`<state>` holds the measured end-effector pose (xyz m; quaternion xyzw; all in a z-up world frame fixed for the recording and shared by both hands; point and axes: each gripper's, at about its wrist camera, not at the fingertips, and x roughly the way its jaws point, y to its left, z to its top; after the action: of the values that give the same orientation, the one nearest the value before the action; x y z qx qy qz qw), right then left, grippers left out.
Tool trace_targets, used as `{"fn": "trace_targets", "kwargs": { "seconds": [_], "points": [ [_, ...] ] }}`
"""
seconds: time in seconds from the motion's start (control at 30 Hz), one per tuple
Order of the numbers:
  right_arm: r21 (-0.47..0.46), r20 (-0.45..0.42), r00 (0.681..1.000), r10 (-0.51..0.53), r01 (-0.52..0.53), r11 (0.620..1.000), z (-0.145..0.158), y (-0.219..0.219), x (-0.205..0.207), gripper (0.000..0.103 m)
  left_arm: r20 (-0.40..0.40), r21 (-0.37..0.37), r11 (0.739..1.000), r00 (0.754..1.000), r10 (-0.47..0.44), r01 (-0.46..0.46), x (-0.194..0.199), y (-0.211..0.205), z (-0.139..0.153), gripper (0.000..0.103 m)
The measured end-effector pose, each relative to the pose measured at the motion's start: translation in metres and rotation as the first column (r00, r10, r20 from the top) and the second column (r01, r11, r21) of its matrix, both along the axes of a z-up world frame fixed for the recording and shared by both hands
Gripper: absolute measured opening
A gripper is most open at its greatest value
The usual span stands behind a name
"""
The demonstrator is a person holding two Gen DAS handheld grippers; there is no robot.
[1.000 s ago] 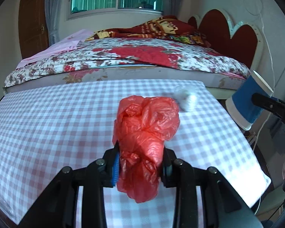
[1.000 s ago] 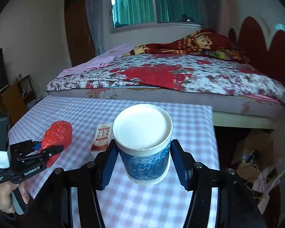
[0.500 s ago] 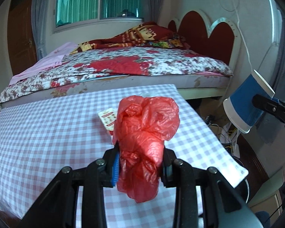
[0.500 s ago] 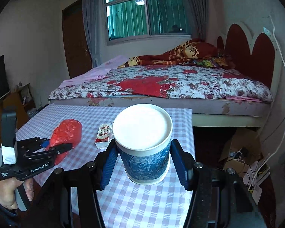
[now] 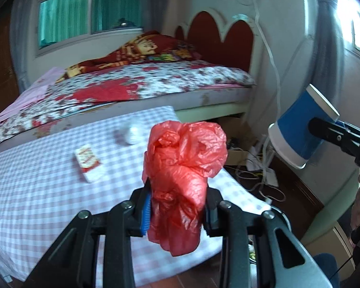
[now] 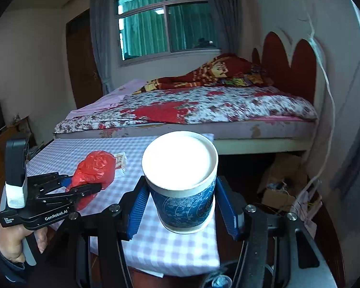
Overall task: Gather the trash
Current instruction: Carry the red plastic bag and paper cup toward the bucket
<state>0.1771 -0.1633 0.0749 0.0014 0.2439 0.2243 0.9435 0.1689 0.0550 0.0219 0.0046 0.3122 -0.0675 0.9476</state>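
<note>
Checked table [image 5: 36,192] by bed: left gripper [image 5: 175,212] clamps red bag [image 5: 182,168], right gripper [image 6: 180,206] clamps paper cup [image 6: 182,180]; bin likely below-right, barely visible.

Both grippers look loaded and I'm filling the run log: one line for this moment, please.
left gripper: shut on red plastic bag | right gripper: shut on paper cup | table: small packet left

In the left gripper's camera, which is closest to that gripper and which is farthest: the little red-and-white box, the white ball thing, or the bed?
1. little red-and-white box: on the checked cloth, left of the left gripper.
2. white ball thing: farther back near the table's far edge.
3. bed: beyond the table.
</note>
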Motion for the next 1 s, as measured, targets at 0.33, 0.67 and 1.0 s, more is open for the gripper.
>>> {"fn": "trace_targets", "kwargs": {
  "seconds": [0.33, 0.67, 1.0],
  "points": [
    [-0.003, -0.067, 0.994, -0.091, 0.091, 0.996, -0.037, -0.060, -0.030, 0.058, -0.047, -0.028, 0.993, 0.992, -0.116, 0.115, -0.017, -0.063, -0.026, 0.034],
    [0.019, -0.163, 0.971, -0.177, 0.182, 0.983, -0.085, -0.108, -0.055, 0.058, -0.120, -0.078, 0.972, 0.965, -0.232, 0.224, -0.031, -0.123, -0.065, 0.034],
    [0.011, -0.250, 0.931, -0.266, 0.277, 0.961, -0.126, -0.150, -0.074, 0.058, -0.194, -0.115, 0.946, 0.927, -0.320, 0.303, -0.034, -0.171, -0.101, 0.034]
  ]
}}
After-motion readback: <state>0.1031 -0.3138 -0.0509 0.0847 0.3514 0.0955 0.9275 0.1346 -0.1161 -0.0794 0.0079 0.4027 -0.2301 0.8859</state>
